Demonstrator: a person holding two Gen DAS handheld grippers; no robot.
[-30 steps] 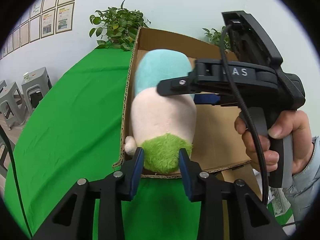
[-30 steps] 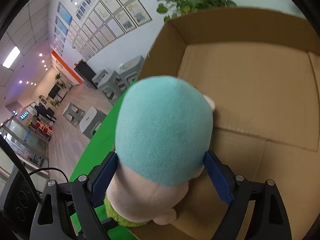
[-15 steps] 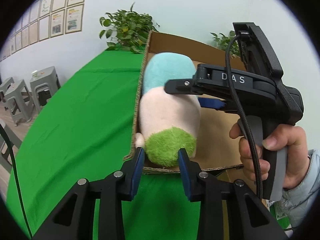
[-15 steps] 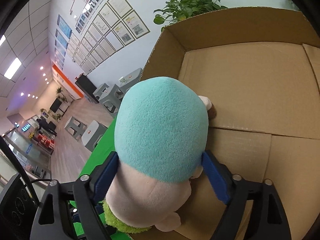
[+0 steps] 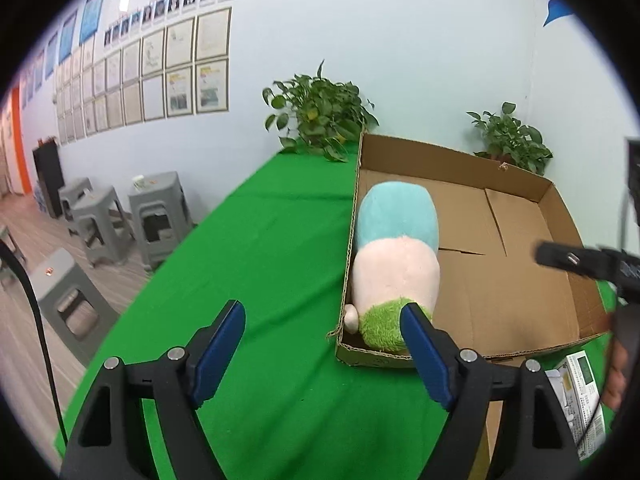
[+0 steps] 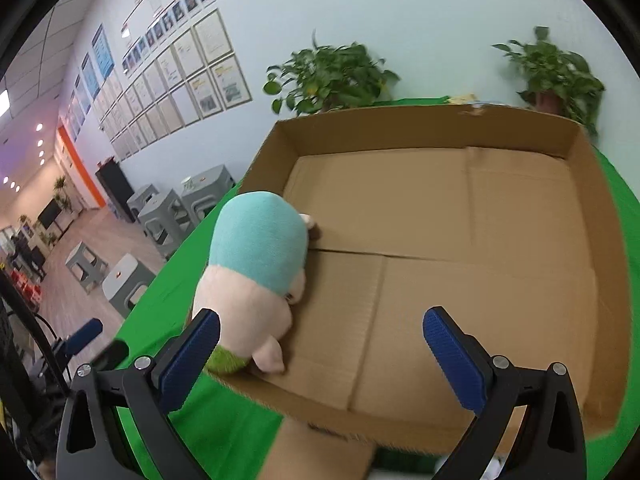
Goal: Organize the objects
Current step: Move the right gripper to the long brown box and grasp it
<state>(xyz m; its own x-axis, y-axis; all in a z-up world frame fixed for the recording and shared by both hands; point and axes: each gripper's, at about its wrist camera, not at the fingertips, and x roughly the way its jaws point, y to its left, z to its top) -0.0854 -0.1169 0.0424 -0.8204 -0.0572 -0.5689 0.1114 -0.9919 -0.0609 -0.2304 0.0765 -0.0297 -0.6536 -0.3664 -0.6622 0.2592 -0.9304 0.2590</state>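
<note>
A plush toy (image 5: pixel 396 256) with a teal top, pale pink middle and green fuzzy end lies inside the open cardboard box (image 5: pixel 520 296), against its left wall. My left gripper (image 5: pixel 320 350) sits back over the green cloth in front of the box; its jaws are opening, with nothing pressed between the blue pads. In the right wrist view the plush toy (image 6: pixel 256 264) rests free in the box (image 6: pixel 460 280). My right gripper (image 6: pixel 320 340) hovers above the box's near edge, its jaws opening wide and empty. The right gripper (image 5: pixel 580 262) shows at the right edge.
The box stands on a table covered in green cloth (image 5: pixel 260 264). Two potted plants (image 5: pixel 320 116) (image 5: pixel 512 140) stand behind it. A printed packet (image 5: pixel 580 392) lies at the near right. Grey stools (image 5: pixel 156 208) stand on the floor to the left.
Both grippers let go of the plush and opened. Both pulled back and upward from the box, the right one also to the right; the plush now lies on the box floor.
</note>
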